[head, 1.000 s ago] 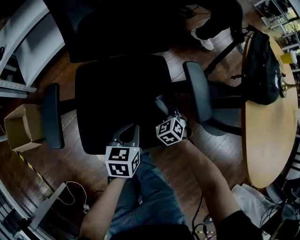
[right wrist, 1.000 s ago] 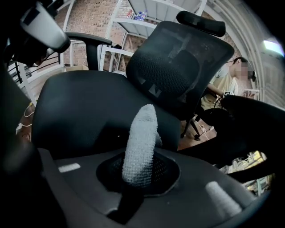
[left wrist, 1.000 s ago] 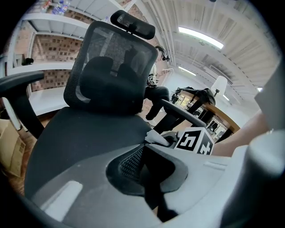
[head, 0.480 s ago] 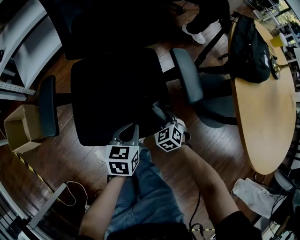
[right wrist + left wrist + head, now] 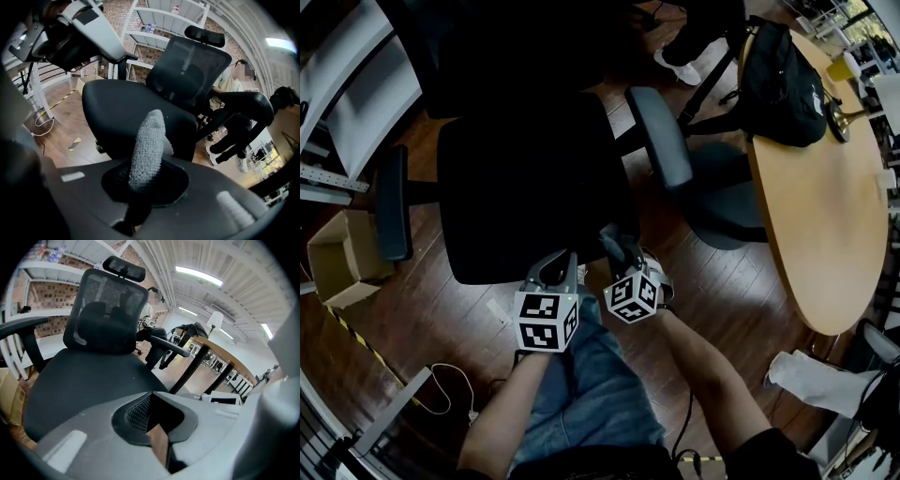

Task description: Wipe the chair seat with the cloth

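Observation:
The black chair seat fills the middle of the head view, and it also lies ahead of both gripper cameras. My right gripper hangs at the seat's front right corner, shut on a grey knitted cloth. The cloth sticks up out of the jaws as a rolled tongue. My left gripper sits at the seat's front edge, just left of the right one. Its jaws are shut with nothing between them.
The chair's armrests flank the seat, and its mesh backrest rises behind. A round wooden table carrying a black bag stands at the right. A cardboard box and a cable lie on the floor at the left. Another person's shoes show at the far side.
My right gripper has drawn back toward me with the cloth, to the seat's front right corner. The left gripper has hardly moved. The head view has swung a little to the right.

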Motion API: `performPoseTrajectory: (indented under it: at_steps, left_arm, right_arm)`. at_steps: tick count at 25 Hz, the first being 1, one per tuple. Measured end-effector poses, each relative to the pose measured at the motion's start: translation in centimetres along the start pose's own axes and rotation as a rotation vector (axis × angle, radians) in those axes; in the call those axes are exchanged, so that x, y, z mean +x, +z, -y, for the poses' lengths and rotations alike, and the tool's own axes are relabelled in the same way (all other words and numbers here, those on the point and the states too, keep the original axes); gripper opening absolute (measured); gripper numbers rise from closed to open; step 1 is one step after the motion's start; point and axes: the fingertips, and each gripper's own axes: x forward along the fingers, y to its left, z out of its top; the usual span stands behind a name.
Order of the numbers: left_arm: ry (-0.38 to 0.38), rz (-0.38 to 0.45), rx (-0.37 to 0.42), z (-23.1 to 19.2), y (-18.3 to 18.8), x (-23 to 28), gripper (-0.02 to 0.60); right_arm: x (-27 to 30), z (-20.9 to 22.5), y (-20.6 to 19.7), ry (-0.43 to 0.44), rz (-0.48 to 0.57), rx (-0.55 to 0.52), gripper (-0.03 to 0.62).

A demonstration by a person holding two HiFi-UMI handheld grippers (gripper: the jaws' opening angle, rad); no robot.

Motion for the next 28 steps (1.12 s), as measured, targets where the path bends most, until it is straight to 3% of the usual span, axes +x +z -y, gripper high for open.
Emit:
performPoseTrajectory:
  at_steps: [6, 12, 20, 28]
  left_arm:
    - [-0.004, -0.009, 0.004, 0.5, -0.9, -0.7, 0.005]
    - [0.0, 0.01, 0.013, 0.6, 0.2, -1.5, 0.005]
    - [0.022, 0.064, 0.032, 2.2, 4.0, -6.5, 0.005]
    - [0.056, 0.16, -0.002, 3.0, 7.9, -11.8, 0.005]
  right_arm:
    - [-0.7, -1.7, -1.1, 0.017, -0.019, -0.004, 0.012]
    - [-2.0, -1.3, 0.6, 0.01, 0.007, 0.021, 0.012]
    - [-8.3, -0.7, 8.3, 0.007, 0.133, 0.078, 0.012]
    - [-15.4, 0.7, 17.2, 0.008, 0.293, 0.15, 0.012]
